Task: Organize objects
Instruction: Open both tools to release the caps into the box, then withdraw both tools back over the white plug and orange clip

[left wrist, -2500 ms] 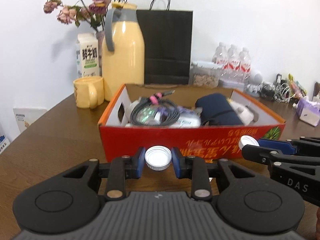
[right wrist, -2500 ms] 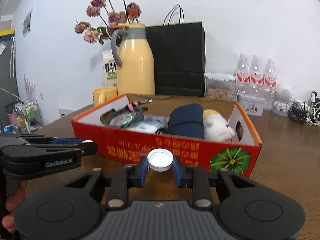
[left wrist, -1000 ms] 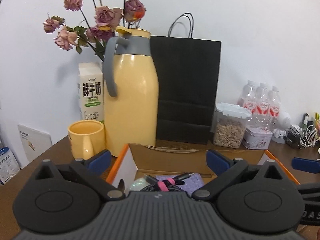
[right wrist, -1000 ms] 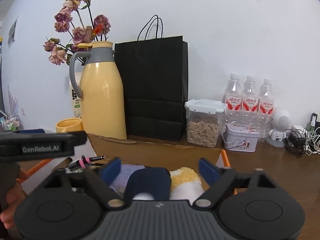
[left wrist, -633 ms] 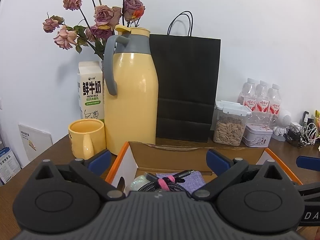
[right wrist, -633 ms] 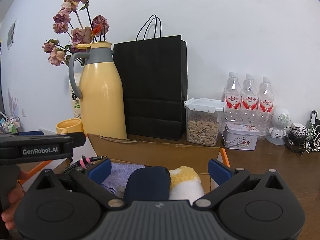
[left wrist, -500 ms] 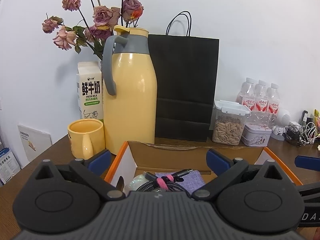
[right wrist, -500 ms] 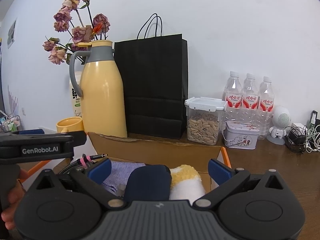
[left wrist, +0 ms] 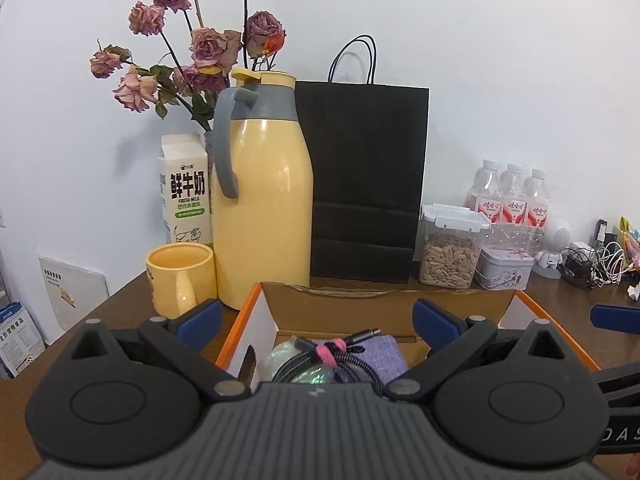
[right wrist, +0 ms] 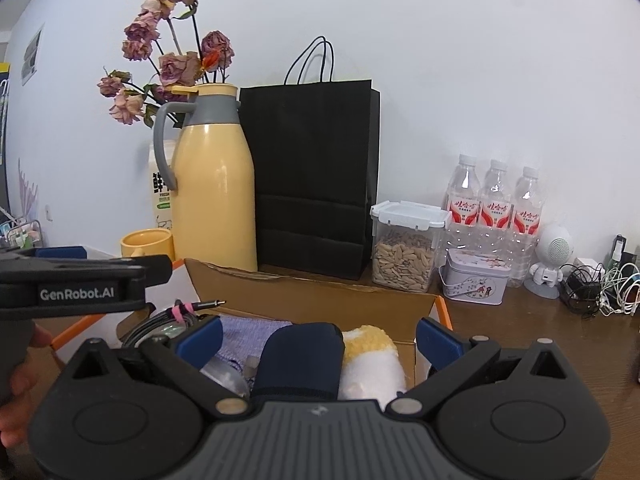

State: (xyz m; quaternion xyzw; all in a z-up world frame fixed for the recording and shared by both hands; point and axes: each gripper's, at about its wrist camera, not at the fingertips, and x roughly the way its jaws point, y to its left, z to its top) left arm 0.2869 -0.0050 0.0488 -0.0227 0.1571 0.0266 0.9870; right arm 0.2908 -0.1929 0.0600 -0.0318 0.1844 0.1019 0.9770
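Box (left wrist: 460,307) beneath both claws (left wrist: 316,318) (right wrist: 318,334), jaws spread

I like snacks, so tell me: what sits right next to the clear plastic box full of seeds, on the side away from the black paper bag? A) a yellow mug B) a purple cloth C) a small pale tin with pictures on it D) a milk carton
C: the small pale picture-printed tin stands beside the clear plastic seed box with the white lid, on its side away from the black paper bag.
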